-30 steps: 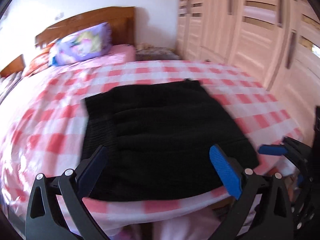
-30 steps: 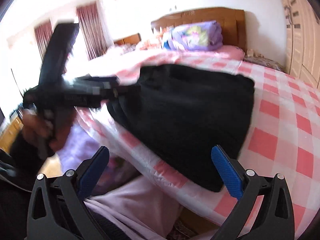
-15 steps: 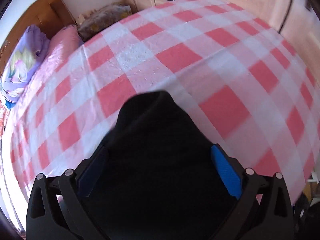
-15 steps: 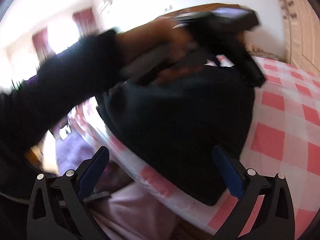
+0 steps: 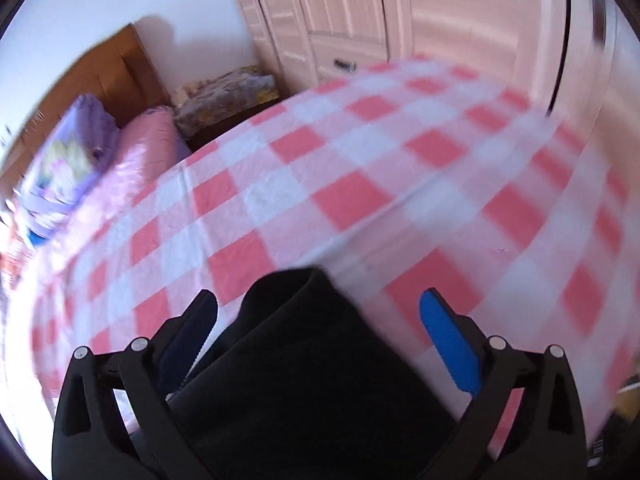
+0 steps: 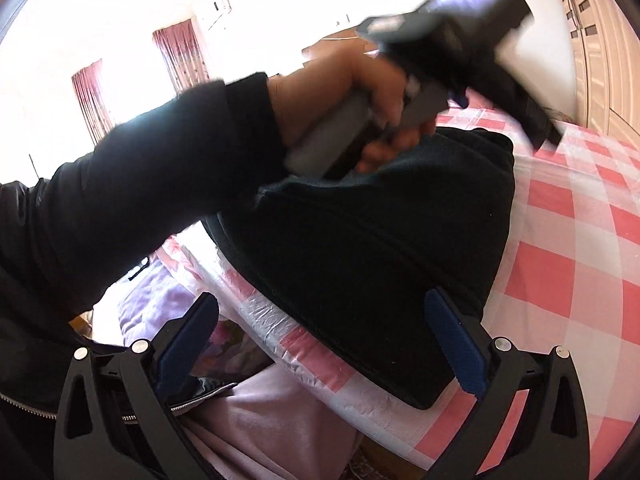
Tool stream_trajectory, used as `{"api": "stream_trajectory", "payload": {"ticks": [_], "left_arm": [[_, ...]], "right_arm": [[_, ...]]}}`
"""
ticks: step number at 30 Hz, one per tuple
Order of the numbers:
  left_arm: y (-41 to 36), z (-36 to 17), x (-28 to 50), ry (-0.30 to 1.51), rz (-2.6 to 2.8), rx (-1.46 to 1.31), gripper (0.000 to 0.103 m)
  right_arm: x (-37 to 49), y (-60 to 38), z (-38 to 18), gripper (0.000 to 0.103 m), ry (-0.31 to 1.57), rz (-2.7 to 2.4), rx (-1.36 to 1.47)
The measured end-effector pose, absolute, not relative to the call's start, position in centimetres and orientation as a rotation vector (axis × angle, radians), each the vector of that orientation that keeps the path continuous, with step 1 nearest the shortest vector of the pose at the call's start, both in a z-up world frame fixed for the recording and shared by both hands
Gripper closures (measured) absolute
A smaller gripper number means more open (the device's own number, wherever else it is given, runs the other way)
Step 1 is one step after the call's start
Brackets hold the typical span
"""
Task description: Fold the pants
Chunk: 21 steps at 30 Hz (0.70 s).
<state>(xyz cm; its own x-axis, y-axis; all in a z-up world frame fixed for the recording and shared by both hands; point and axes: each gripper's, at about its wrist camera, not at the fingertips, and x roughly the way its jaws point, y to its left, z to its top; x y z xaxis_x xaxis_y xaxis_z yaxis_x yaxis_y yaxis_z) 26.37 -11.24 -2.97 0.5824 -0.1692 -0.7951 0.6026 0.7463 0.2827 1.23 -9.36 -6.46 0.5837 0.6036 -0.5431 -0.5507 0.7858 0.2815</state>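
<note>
The black pants (image 6: 372,248) lie folded in a thick stack on the pink-and-white checked bed (image 6: 580,240), near its front edge. My left gripper (image 5: 320,340) is open, low over the stack's far corner; the black cloth (image 5: 304,360) fills the space between its blue pads but is not pinched. In the right wrist view the hand-held left gripper (image 6: 460,52) hovers over the stack's far side. My right gripper (image 6: 320,352) is open and empty, off the bed's front edge, with the stack's near corner just ahead.
A wooden headboard (image 5: 108,76), a purple pillow (image 5: 68,160) and a pink pillow (image 5: 140,152) are at the bed's head. Wardrobe doors (image 5: 400,12) stand along the far side. The person's sleeve (image 6: 140,192) crosses the right wrist view. Curtained windows (image 6: 180,52) are behind.
My left gripper swung from in front of the bed to over the stack's far corner, tilted down, and has since drawn back a little. My right gripper stayed nearly still.
</note>
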Motion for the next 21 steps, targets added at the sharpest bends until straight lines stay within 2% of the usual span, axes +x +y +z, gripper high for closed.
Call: {"api": "stream_trajectory", "payload": {"ticks": [3,6,16,18,21], "left_arm": [[-9.8,-2.4,25.2,0.826,-0.451,0.53,0.002],[-4.8,0.0,22.3,0.818,-0.444,0.354,0.002],[16.2,-3.2,15.6,0.938,-0.155,-0.023,0.001],[17.6,-2.6,13.6,0.901,-0.166,-0.078,0.001],[16.8,-1.3,10.5,0.811,-0.114,-0.003,0.002]], "right_arm": [[1.1,-9.3,-6.2,0.004,0.671,0.661,0.059],[1.1,-9.3,-6.2,0.004,0.673,0.657,0.068],[1.1,-9.0,-6.2,0.004,0.684,0.638,0.062],[1.0,-8.8,-6.2,0.004,0.69,0.626,0.043],[1.1,-8.7,-6.2,0.004,0.701,0.614,0.033]]}}
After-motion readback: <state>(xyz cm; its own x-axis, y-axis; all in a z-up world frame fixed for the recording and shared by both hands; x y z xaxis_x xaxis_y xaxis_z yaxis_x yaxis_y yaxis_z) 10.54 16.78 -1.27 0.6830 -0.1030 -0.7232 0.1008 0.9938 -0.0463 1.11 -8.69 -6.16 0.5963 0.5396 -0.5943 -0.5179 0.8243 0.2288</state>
